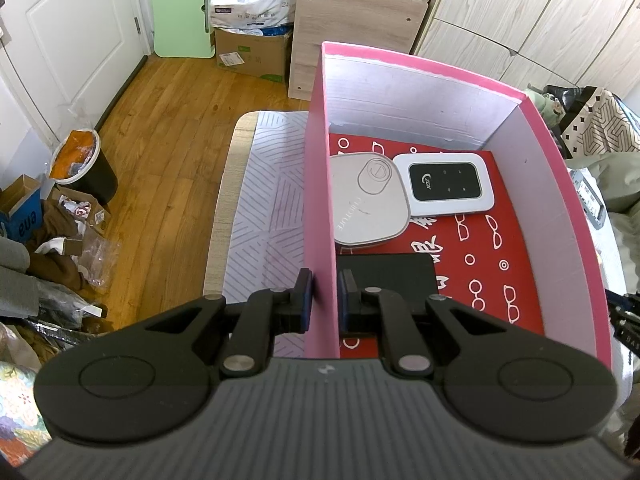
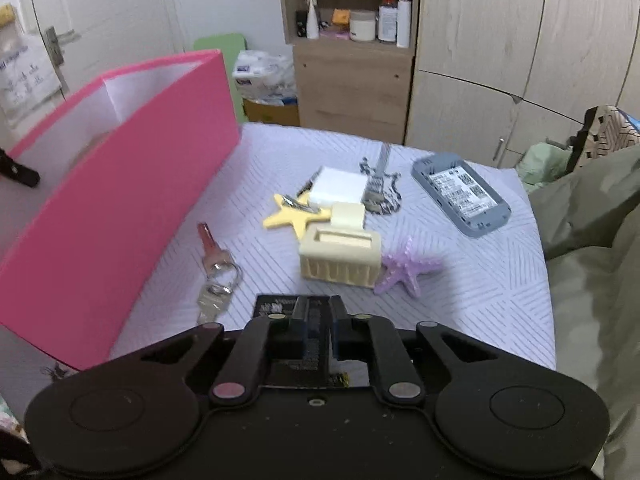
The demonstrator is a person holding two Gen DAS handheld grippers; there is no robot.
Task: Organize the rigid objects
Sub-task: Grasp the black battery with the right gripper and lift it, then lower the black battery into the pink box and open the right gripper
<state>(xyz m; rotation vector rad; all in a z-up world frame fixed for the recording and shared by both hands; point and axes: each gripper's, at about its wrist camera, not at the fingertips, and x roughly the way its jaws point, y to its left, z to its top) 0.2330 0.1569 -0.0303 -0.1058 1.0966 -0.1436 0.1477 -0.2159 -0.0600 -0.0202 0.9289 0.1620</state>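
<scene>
My left gripper is shut on the left wall of the pink box. Inside lie a grey square device, a white pocket router and a black flat item on a red patterned floor. My right gripper is shut on a thin black card above the table. On the table lie keys, a cream holder, a yellow star, a purple starfish, a white block, a guitar ornament and a grey router. The pink box stands at the left.
The table cloth is pale with striped patches. A wooden cabinet and wardrobe doors stand behind. A bin and clutter sit on the wooden floor at the left. Olive fabric lies at the right.
</scene>
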